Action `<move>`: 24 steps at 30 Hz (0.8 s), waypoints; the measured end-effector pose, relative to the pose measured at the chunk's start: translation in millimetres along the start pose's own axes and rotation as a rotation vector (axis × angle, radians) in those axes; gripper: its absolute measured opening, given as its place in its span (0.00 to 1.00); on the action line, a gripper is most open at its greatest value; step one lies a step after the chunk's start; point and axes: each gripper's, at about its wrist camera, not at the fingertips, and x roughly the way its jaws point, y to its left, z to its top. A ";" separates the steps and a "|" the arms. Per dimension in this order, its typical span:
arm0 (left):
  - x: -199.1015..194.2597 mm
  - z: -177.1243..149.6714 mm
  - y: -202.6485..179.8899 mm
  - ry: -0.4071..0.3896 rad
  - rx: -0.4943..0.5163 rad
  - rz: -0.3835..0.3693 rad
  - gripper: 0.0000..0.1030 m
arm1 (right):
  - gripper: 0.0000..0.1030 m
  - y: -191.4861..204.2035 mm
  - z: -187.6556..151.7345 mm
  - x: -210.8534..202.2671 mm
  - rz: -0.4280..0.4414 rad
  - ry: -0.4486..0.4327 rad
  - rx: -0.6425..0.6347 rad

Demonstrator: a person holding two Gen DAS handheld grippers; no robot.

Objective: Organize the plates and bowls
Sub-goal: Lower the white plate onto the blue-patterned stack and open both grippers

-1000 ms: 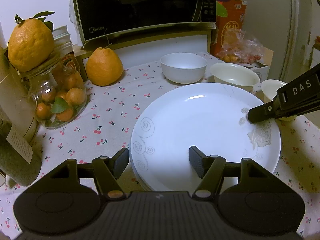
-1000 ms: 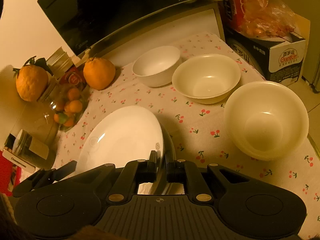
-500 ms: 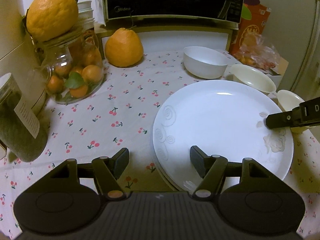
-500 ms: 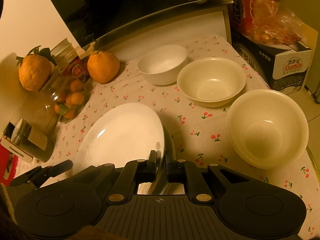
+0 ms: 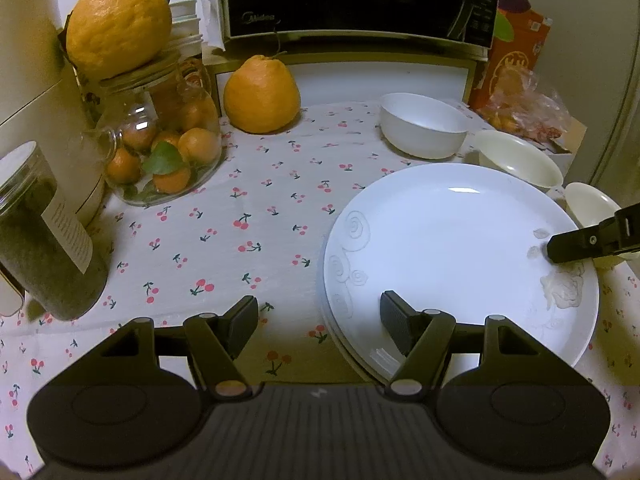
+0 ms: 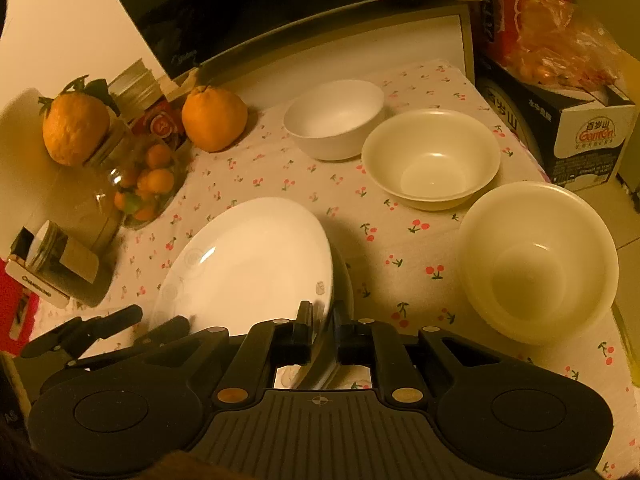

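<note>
Wide apart and holding nothing, the left gripper (image 5: 318, 320) hovers at the near-left edge of the top plate (image 5: 452, 252), its right finger over the rim, its left finger over the tablecloth (image 5: 240, 208); a second plate (image 5: 326, 320) peeks out beneath.

Right view: the right gripper (image 6: 320, 326) is pinched on that top plate's (image 6: 248, 264) rim, three bowls (image 6: 432, 160) ahead and right. Judged: lower it level and centred on the stack before letting go.
</note>
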 end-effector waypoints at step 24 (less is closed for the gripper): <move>0.9 0.2 -1.0 0.002 0.004 -0.007 0.64 | 0.12 9.0 -3.2 0.1 -0.065 0.035 -0.113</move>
